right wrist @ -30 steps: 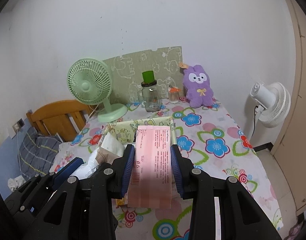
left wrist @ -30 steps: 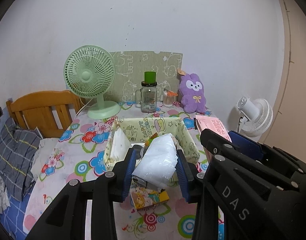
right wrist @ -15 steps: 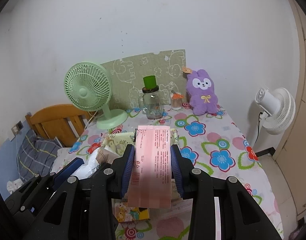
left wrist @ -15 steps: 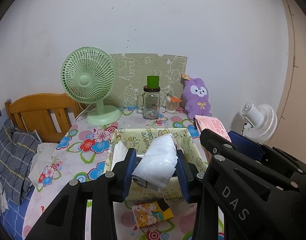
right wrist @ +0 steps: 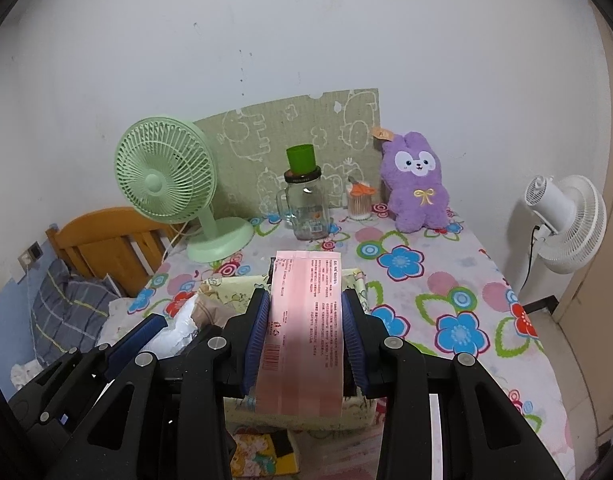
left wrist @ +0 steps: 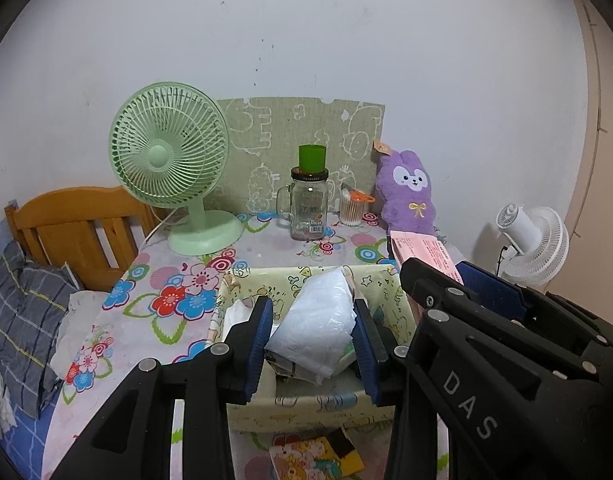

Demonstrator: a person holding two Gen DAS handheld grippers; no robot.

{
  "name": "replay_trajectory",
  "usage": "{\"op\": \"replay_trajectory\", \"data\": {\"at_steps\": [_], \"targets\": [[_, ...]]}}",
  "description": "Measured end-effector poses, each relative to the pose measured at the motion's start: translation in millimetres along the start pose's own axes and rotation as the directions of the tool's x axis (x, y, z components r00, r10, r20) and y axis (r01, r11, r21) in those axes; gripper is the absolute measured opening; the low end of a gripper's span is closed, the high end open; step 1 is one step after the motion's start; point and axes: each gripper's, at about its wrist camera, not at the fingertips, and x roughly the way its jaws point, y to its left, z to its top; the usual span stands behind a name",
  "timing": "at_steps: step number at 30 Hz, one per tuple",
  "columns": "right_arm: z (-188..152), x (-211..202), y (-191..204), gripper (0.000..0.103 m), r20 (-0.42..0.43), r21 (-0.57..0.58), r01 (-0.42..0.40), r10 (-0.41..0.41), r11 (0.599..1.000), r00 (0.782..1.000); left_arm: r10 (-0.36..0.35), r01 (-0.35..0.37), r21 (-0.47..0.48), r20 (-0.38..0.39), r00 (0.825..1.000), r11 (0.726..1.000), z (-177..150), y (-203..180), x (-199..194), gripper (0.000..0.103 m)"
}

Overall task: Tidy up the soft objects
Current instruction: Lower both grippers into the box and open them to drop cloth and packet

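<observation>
left wrist view: we are holding a white plastic packet (left wrist: 320, 326) clamped in our left gripper (left wrist: 312, 330) above the fabric box (left wrist: 382, 292) on the table (left wrist: 266, 250). our right gripper (right wrist: 304, 330) is pinching a pink pack (right wrist: 302, 332). crowding both over one box, we are risking a collision or a slipping packet.

I see the fabric bin (left wrist: 314, 408) at the near middle of the counter (left wrist: 266, 248), with a small box (left wrist: 316, 456) on the counter just before it. Behind the bin stands the jar (left wrist: 308, 210); the desk fan (left wrist: 168, 164) is to its left, the swab cup (left wrist: 352, 210) and plush rabbit (left wrist: 410, 192) to its right, and the panel (left wrist: 302, 144) leans on the wall behind them. The bed headboard (left wrist: 78, 228) lies left of the counter, the standing fan (right wrist: 564, 226) right of it.
</observation>
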Motion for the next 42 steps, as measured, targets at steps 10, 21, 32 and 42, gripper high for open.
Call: {"op": "replay_trajectory", "data": {"at_steps": [10,21,32,42], "targets": [[1,41,-5,0.04,-0.056,0.001,-0.019,0.019,1.0,0.998,-0.028,0.027,-0.013,-0.044,0.999,1.0,-2,6,40,0.04],[-8,80,-6,0.04,-0.119,-0.003,-0.031,0.031,1.0,0.992,-0.036,0.033,-0.029,-0.109,0.993,0.999,-11,14,76,0.062],[-15,101,2,0.041,-0.162,-0.036,-0.079,0.072,0.996,0.984,0.003,-0.006,-0.018,-0.131,0.991,1.0,-19,21,83,0.081],[-17,96,9,0.079,-0.125,-0.069,-0.095,0.086,0.993,0.988,-0.013,0.009,-0.033,-0.132,0.991,0.999,-19,25,79,0.083]]}}
